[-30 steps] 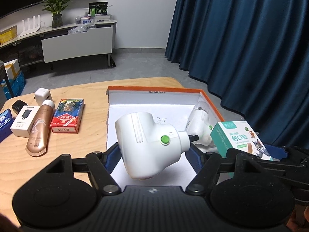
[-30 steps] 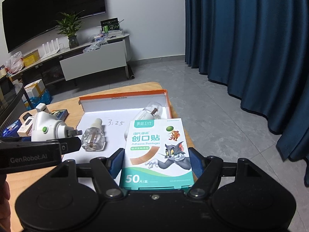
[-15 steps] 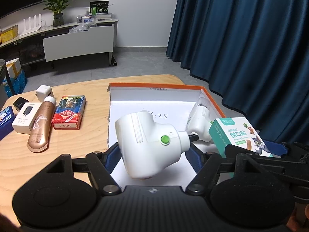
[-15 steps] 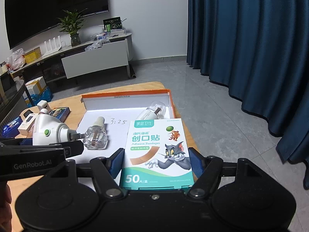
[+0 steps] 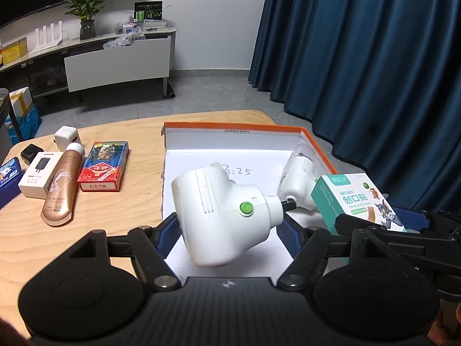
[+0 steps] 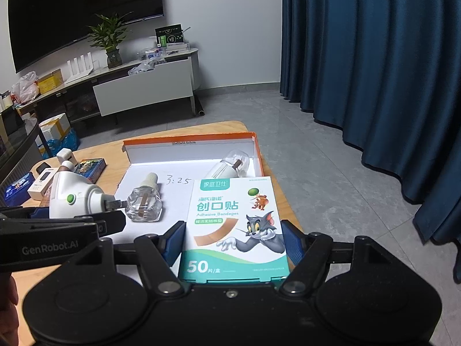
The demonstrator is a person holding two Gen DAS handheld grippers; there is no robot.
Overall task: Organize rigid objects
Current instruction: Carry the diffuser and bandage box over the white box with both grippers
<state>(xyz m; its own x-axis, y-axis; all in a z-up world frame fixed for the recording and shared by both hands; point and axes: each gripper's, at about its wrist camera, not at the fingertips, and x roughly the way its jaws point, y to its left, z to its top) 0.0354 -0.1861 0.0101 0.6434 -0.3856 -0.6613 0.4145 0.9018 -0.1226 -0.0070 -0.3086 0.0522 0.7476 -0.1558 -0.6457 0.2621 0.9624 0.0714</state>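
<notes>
A: Our left tool [image 5: 227,230] is clamped on the white plug-in heater [image 5: 222,213], at centre frame above the orange-rimmed box [image 5: 230,129]; our right tool [image 6: 233,242] is clamped on the bandage carton [image 6: 233,225], low in its frame over the box's right side.

B: We judge both items are due to go inside; the risk is crowding; the clear refill bottle [image 6: 144,201] lies just beside the heater's plug, and a second heater [image 5: 299,178] sits against the right wall.

A: If we lower the heater blindly, its prong may knock the bottle; the carton could snag the box's rim.

B: The desk [image 5: 138,196] items at left stay well apart.
</notes>
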